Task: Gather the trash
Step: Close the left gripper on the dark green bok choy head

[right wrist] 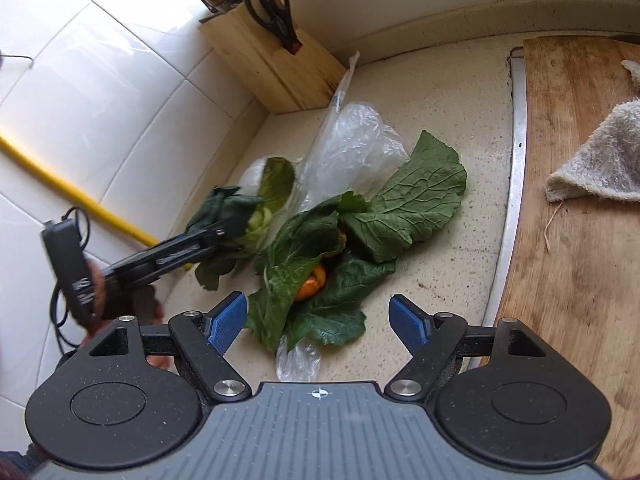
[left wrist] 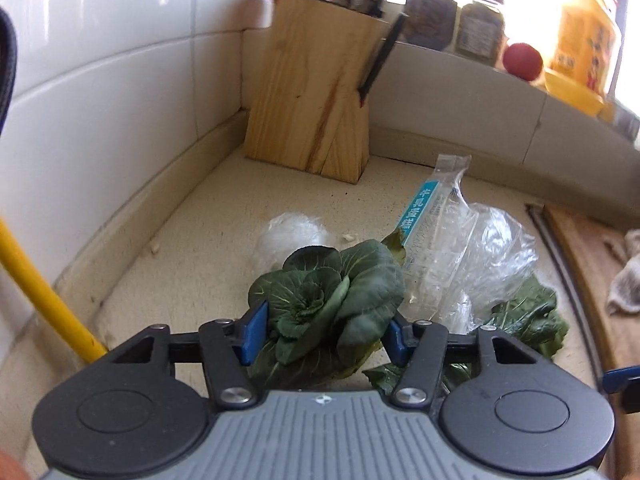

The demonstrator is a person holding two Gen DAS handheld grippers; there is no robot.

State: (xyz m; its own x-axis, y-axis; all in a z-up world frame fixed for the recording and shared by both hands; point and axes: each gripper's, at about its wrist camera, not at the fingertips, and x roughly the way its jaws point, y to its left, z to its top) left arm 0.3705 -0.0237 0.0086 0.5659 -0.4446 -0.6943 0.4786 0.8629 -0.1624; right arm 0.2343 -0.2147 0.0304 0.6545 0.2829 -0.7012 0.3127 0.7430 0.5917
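A dark green bok choy head [left wrist: 324, 300] sits between the blue pads of my left gripper [left wrist: 325, 336], which is shut on its base. The right wrist view shows that gripper [right wrist: 224, 234] holding the bok choy [right wrist: 236, 208] just over the beige counter [right wrist: 440, 92]. My right gripper [right wrist: 318, 322] is open and empty, hovering above large loose green leaves [right wrist: 408, 200] wrapped around an orange peel [right wrist: 310, 284]. A clear plastic bag [right wrist: 348, 140] lies behind the leaves, and a small plastic scrap [right wrist: 298, 360] lies in front of them.
A wooden knife block [right wrist: 272, 60] with scissors stands in the tiled corner. A wooden cutting board [right wrist: 580, 240] with a grey cloth [right wrist: 600, 160] lies to the right. A yellow pipe [left wrist: 40, 288] runs along the left wall. Jars and a tomato [left wrist: 522, 60] sit on the sill.
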